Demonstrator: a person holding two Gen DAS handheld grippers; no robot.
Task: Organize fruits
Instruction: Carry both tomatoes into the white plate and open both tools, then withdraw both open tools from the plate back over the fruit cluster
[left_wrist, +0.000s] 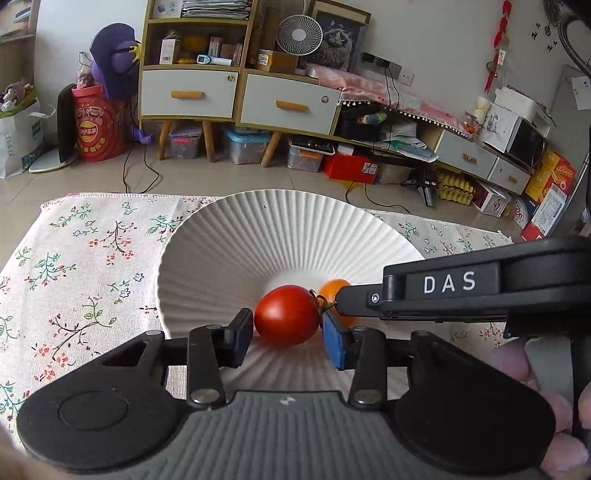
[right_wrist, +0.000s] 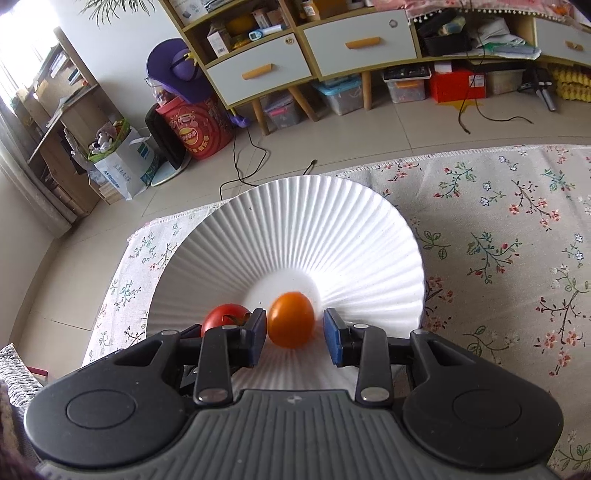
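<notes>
Grippers (left_wrist: 286, 332) (right_wrist: 293, 334) straddle tomatoes (left_wrist: 286, 315) (right_wrist: 290, 319) — plate (left_wrist: 258, 229) centre.

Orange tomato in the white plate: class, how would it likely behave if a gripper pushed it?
The orange tomato looks round and smooth, so it would probably roll. The plate slopes inward, likely returning it to the centre. The red tomato sits close, so it may get bumped.

Red tomato (left_wrist: 286, 315) beside orange tomato (right_wrist: 291, 319), both in ribbed white plate (right_wrist: 317, 221)
</notes>
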